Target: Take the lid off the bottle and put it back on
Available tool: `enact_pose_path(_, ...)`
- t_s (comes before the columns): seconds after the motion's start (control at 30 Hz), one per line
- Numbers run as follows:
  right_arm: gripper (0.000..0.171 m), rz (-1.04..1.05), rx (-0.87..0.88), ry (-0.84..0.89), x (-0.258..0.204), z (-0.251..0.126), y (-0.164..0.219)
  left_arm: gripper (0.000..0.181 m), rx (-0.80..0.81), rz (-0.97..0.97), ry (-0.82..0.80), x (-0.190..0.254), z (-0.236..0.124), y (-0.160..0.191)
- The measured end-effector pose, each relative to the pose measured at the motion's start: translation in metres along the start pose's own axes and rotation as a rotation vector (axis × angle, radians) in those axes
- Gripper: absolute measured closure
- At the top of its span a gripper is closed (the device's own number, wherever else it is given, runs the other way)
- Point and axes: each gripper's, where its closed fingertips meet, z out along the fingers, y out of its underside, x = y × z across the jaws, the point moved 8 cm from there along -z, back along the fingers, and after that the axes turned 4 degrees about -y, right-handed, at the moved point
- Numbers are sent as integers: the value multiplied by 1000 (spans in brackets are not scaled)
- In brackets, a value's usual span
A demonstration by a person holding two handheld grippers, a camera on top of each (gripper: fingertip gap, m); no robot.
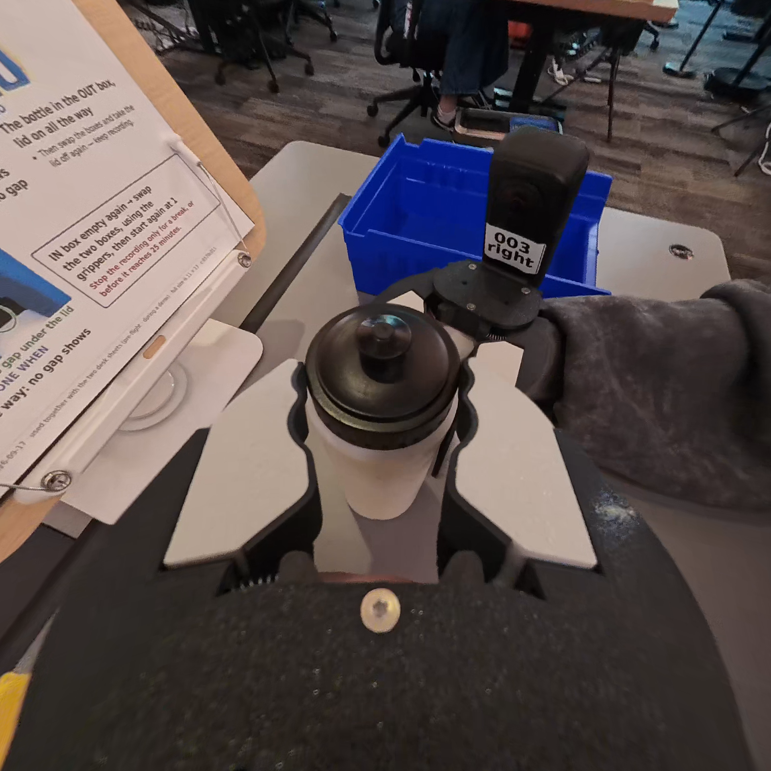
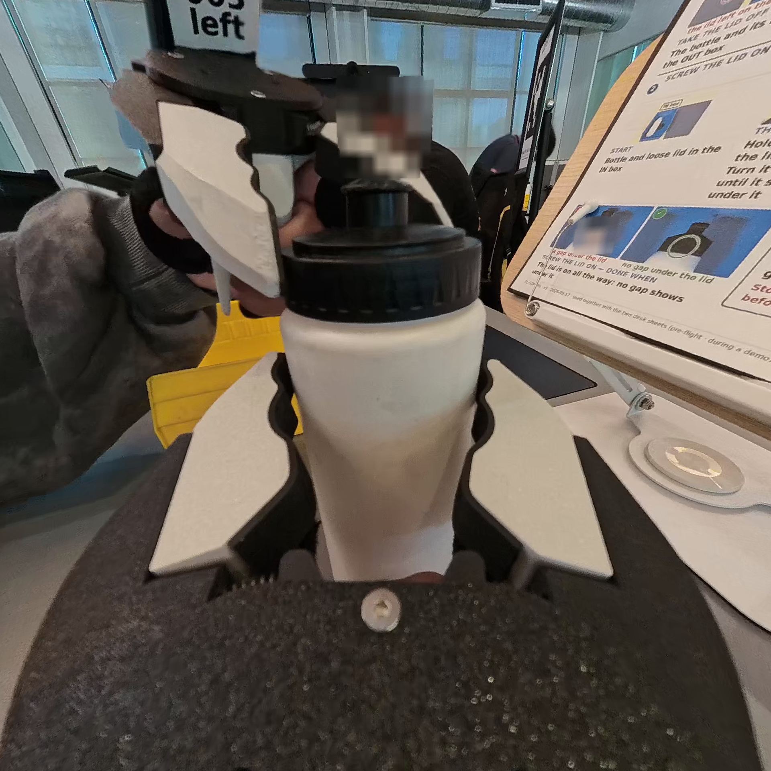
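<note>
The white sports bottle (image 2: 384,417) is held upright above the pale bench (image 1: 300,175), off its surface, caught between the two grippers. The right gripper (image 2: 381,421) has its fingers closed against the bottle's body, one wavy black pad on each side, at about mid-height. The left gripper (image 1: 380,400) comes in from above and clamps the black screw lid (image 1: 377,371) at its ribbed rim, fingers pressed to both sides. The lid sits on the bottle's neck; in the right wrist view its skirt meets the white shoulder, and the pull spout (image 2: 377,204) stands up at the centre.

Behind the bottle in the left wrist view an open blue bin (image 1: 421,225) rests toward the far edge of the bench. A yellow bin (image 2: 217,375) shows behind the bottle in the right wrist view. A wooden board with a printed instruction sheet (image 1: 104,200) stands tilted on a white stand (image 1: 167,396) beside the bottle. Grey sleeves (image 1: 667,396) cover both forearms.
</note>
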Motion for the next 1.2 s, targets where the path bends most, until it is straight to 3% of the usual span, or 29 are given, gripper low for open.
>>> enact_pose_path(0.17, 87, -11, -2, 2, -2, 1, 0, 112, 56, -85, -197, 15, -1, 5)
enact_pose_path(0.3, 87, -15, -3, 3, -2, 1, 0, 112, 140, -193, -436, 32, 4, 8)
enact_pose_path(0.53, 87, -16, 2, 11, -2, 1, 1, 112, 134, -381, -846, 54, 20, -1)
enact_pose_path(0.63, 87, -17, -3, 10, -2, 1, 0, 112, 166, -381, -890, 57, 22, 0)
enact_pose_path(0.73, 87, -10, 0, 18, -2, 2, 0, 113, 140, -340, -811, 53, 18, 1)
enact_pose_path(0.87, 87, -8, 0, 5, -1, 1, 0, 103, 84, -231, -436, 46, -9, 1)
enact_pose_path(1.0, 87, -8, 8, 5, -2, 2, 1, 101, -17, -3, -164, 28, -42, 1)
enact_pose_path(1.1, 87, -7, 10, 2, -2, 2, 1, 90, -98, 28, -22, 7, -41, 1)
enact_pose_path(1.2, 87, -8, 9, 1, -2, 2, 1, 89, -76, -8, 84, -4, -25, -5)
